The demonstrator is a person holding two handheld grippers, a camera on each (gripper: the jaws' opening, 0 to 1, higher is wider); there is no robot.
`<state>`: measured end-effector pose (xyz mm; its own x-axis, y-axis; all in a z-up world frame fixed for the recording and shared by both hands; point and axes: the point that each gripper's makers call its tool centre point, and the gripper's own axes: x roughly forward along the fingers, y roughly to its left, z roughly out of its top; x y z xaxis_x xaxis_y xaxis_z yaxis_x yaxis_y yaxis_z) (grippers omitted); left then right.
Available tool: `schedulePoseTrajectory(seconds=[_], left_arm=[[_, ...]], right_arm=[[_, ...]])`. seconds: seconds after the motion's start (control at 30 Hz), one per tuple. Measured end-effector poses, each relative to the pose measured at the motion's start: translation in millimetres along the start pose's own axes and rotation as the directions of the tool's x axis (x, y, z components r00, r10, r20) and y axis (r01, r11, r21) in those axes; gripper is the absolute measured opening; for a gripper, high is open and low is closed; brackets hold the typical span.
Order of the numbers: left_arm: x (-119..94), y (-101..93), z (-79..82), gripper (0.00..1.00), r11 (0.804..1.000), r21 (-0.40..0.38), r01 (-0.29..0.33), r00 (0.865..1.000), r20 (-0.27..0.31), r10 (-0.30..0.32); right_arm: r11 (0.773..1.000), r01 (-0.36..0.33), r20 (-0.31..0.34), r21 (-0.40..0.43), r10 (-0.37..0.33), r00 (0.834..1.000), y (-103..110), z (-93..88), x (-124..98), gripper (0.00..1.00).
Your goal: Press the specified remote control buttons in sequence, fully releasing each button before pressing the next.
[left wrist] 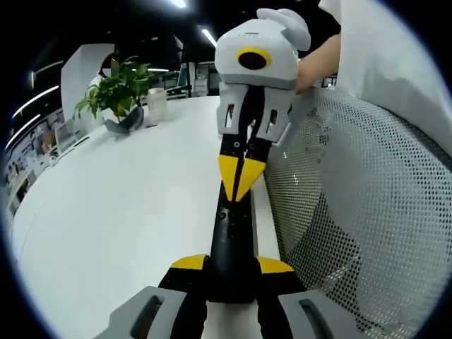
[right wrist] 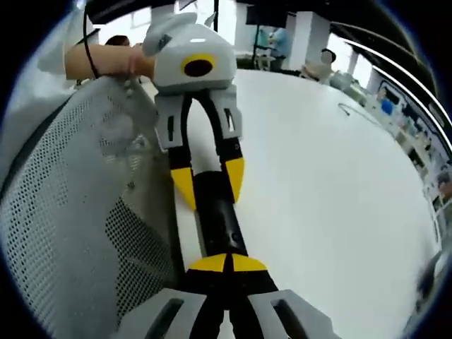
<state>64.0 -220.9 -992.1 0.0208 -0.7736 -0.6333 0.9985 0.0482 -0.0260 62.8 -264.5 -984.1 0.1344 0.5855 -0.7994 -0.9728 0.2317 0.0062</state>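
A slim black remote control (left wrist: 233, 240) is held lengthwise over the white table's edge. My left gripper (left wrist: 232, 265) is shut on its near end, one yellow-tipped finger on each side. My right gripper (left wrist: 240, 176) comes in from the far side, its yellow tips shut together and resting on the remote's top face. In the right gripper view, the right gripper (right wrist: 227, 263) shows its tips closed on the remote (right wrist: 215, 212), while the left gripper (right wrist: 210, 182) clasps the remote's far end. The button under the tips is hidden.
A white round table (left wrist: 127, 212) spreads to the left, with a potted plant (left wrist: 116, 92) and a glass jar (left wrist: 157, 104) at its far side. A grey mesh chair back (left wrist: 367, 212) stands close beside the remote. A person's arm (right wrist: 99, 63) holds the left gripper.
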Motion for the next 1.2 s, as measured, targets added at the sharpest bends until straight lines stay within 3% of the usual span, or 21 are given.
schedulePoseTrajectory(seconds=[0.33,0.53,0.7,0.87,0.97,1.07,1.2], left_arm=[[0,-0.1,-0.1,0.24,1.000,0.001,0.001,1.000,0.000,-0.001],[1,-0.4,0.2,0.24,1.000,0.008,0.002,1.000,-0.005,-0.002],[1,-0.4,0.4,0.24,1.000,0.005,0.001,1.000,-0.009,-0.001],[1,0.0,0.2,0.24,1.000,-0.002,-0.002,1.000,-0.008,0.002],[1,-0.1,0.5,0.24,1.000,-0.008,-0.002,1.000,-0.004,0.002],[1,0.0,0.5,0.24,1.000,-0.008,-0.003,1.000,-0.004,0.003],[1,-0.3,0.2,0.24,1.000,-0.005,0.000,1.000,-0.002,0.000]], right_arm=[[0.991,-0.003,-0.059,-0.131,-0.005,0.998,2,1.2,4,0.00],[0.969,0.024,-0.111,-0.247,-0.052,0.992,1,3.4,8,0.00],[0.980,0.044,-0.120,-0.192,-0.068,0.990,-3,4.2,8,0.00],[0.995,0.061,-0.042,-0.080,-0.064,0.997,-2,7.2,6,0.00],[0.999,0.007,-0.023,-0.039,-0.007,1.000,15,10.3,8,0.00],[0.990,0.041,-0.054,-0.138,-0.049,0.997,18,10.0,10,0.00],[0.990,0.031,-0.059,-0.140,-0.039,0.997,16,10.9,11,0.00]])
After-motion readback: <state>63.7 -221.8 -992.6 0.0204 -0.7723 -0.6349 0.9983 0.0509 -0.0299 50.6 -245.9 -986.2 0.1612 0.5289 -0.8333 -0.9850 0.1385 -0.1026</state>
